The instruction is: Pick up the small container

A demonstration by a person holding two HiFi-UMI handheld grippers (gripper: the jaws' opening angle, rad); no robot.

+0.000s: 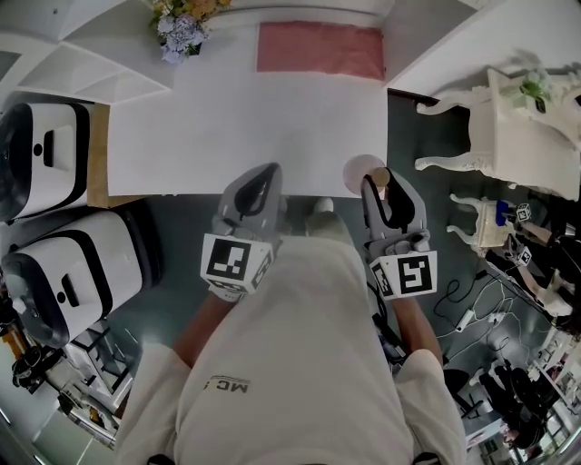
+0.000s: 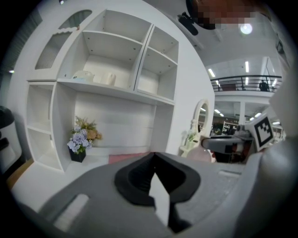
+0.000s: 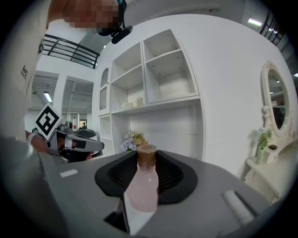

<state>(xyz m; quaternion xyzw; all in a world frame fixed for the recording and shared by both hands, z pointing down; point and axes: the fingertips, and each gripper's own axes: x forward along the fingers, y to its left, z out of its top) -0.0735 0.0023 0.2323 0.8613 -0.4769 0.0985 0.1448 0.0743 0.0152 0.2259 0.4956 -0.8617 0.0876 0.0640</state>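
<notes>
The right gripper [image 3: 147,162] is clamped on a small pale-pink bottle [image 3: 141,188]. Its black ribbed pads press on both sides of the body, and the bottle's brown cap [image 3: 146,155] points towards the jaw tips. In the head view the bottle sits over the near right corner of the white tabletop [image 1: 245,118], right at the near edge. I cannot tell whether its base touches the surface.

The left gripper [image 2: 155,160] has its jaws together with nothing between them. It hangs just left of the right gripper, over the near edge of the same tabletop.

Each gripper carries a cube with black-and-white square markers: the left cube [image 1: 232,263] and the right cube [image 1: 406,275], both near the person's cream shirt [image 1: 300,363]. The letters "MC" [image 1: 225,386] are printed on the shirt and appear upside-down in the head view.

At the far edge of the tabletop lies a rectangular pink mat [image 1: 319,48]. To its left stands a bunch of lilac and yellow flowers in a dark pot [image 1: 182,25]. White open shelving [image 3: 158,79] rises beyond the table. Two white-and-black rounded machines [image 1: 73,268] stand on the left of the scene. A white carved dressing table [image 1: 522,136] stands on the right.
</notes>
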